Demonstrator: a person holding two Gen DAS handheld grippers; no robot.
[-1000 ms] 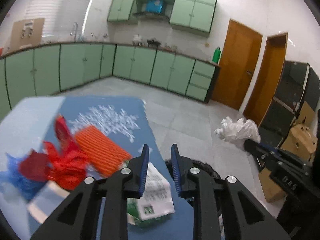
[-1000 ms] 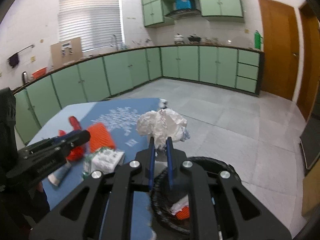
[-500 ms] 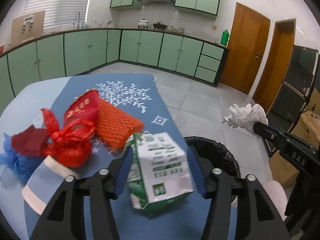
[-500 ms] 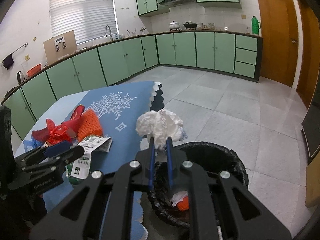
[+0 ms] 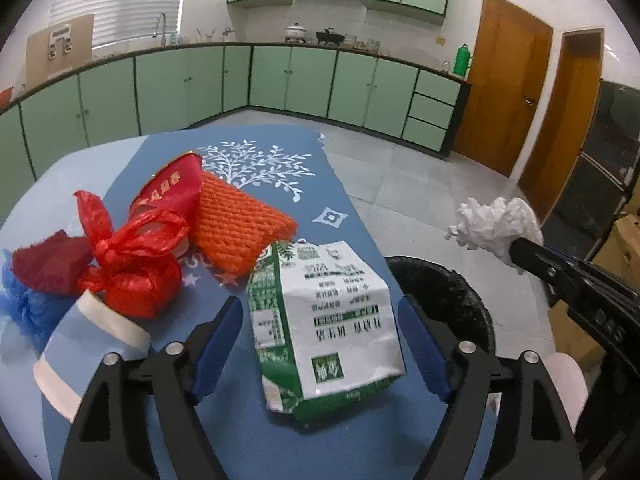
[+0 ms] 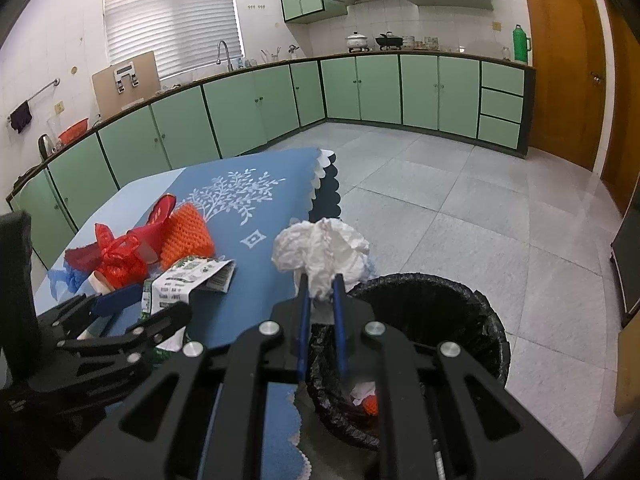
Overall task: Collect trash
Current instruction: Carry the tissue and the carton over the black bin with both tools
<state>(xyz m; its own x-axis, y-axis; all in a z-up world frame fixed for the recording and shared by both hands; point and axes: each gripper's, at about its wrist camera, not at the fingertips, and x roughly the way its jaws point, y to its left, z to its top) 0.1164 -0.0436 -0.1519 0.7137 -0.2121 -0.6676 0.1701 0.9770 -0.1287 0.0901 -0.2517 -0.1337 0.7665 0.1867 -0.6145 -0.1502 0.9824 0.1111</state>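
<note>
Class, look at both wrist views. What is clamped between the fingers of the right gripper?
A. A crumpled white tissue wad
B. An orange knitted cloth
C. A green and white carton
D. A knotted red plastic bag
A: the right gripper has its fingers pinched on the crumpled white tissue wad near the black bin, while the carton lies on the table.

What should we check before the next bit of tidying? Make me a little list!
1. Right tool pinching the white tissue wad: ok.
2. Tissue right over the black bin: cannot tell; it looks near the rim.
3. Left tool around the green-and-white carton: ok, jaws opening, pads not touching.
4. Carton lying flat on the blue tablecloth: ok.
5. Room in the bin: ok, only a little trash inside.
</note>
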